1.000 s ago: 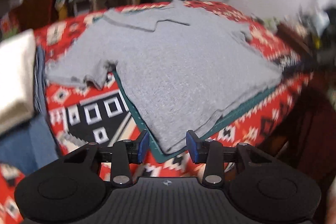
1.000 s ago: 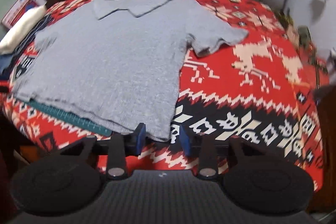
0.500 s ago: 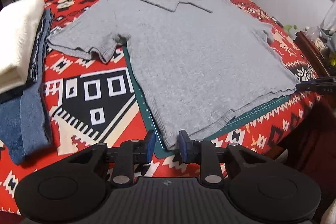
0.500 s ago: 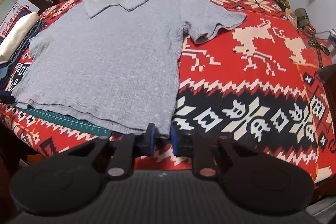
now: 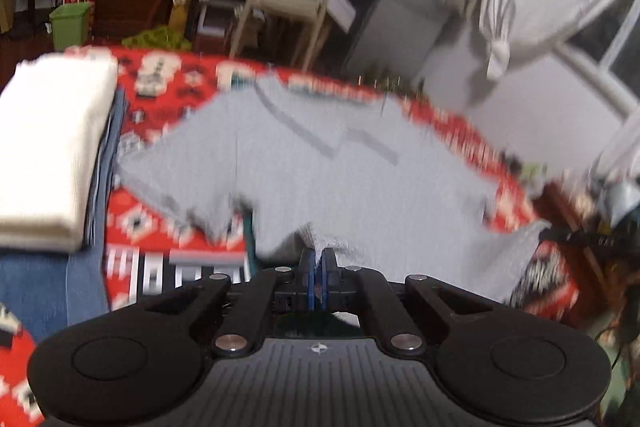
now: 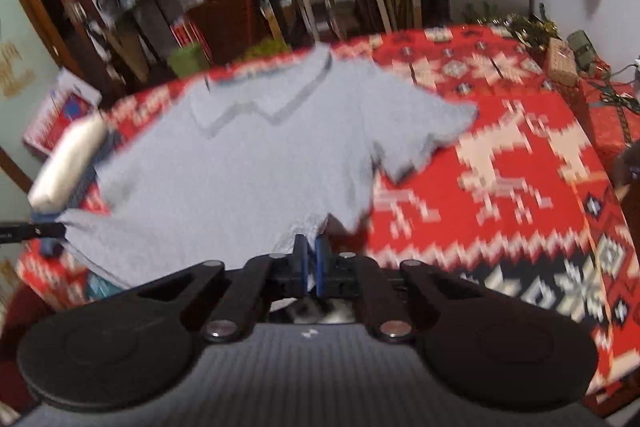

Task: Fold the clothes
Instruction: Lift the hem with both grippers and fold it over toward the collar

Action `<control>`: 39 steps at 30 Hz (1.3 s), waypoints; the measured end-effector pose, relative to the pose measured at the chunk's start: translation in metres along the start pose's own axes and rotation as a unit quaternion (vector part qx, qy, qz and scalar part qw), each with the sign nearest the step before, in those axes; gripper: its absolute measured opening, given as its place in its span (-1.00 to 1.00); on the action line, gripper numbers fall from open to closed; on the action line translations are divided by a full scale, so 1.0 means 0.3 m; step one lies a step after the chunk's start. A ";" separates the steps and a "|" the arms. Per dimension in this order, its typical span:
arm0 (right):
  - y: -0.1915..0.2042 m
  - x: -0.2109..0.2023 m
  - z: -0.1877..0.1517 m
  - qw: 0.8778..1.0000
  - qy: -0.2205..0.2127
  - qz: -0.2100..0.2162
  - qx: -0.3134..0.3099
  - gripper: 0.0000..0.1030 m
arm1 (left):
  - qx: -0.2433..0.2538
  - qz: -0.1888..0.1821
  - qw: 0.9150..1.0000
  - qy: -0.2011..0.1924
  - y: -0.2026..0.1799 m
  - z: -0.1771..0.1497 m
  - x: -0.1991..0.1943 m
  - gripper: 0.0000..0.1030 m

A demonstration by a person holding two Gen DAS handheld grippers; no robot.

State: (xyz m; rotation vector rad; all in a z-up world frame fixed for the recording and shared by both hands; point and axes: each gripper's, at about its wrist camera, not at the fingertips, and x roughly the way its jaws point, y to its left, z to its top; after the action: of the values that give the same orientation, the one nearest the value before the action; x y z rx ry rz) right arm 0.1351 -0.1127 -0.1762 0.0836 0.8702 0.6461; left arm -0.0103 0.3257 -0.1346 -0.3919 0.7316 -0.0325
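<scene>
You have the grey polo shirt (image 5: 360,187) spread collar-away on the red patterned blanket (image 6: 520,187), and each gripper is pinched shut on a bottom corner of its hem: the left gripper (image 5: 318,259) on the left corner, the right gripper (image 6: 311,251) on the right. This looks like the start of the first fold. Next, judge it as carrying both corners together toward the collar, level and evenly, so the hem lands square. The stack of folded clothes (image 5: 52,155) sits beside the shirt's left sleeve.

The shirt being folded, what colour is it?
Plain grey shirt, clearest in the right wrist view.
</scene>
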 end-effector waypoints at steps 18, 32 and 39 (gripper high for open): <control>-0.082 0.204 0.442 0.997 -0.073 0.004 0.036 -0.92 | -0.063 0.015 0.995 -0.081 0.102 0.338 0.216 -0.94; -0.148 0.538 0.621 0.998 -0.052 -0.020 0.021 -0.92 | -0.078 0.046 0.995 -0.046 0.179 0.453 0.463 -0.94; -0.205 0.670 0.609 0.998 -0.027 -0.038 0.040 -0.92 | -0.092 0.070 0.993 -0.011 0.228 0.450 0.568 -0.94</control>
State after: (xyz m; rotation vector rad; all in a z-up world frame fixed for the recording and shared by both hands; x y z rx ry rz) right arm 0.3934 -0.0160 -0.2141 0.1401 0.8424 0.5359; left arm 0.1983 0.4066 -0.1779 -0.5142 0.7421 0.1726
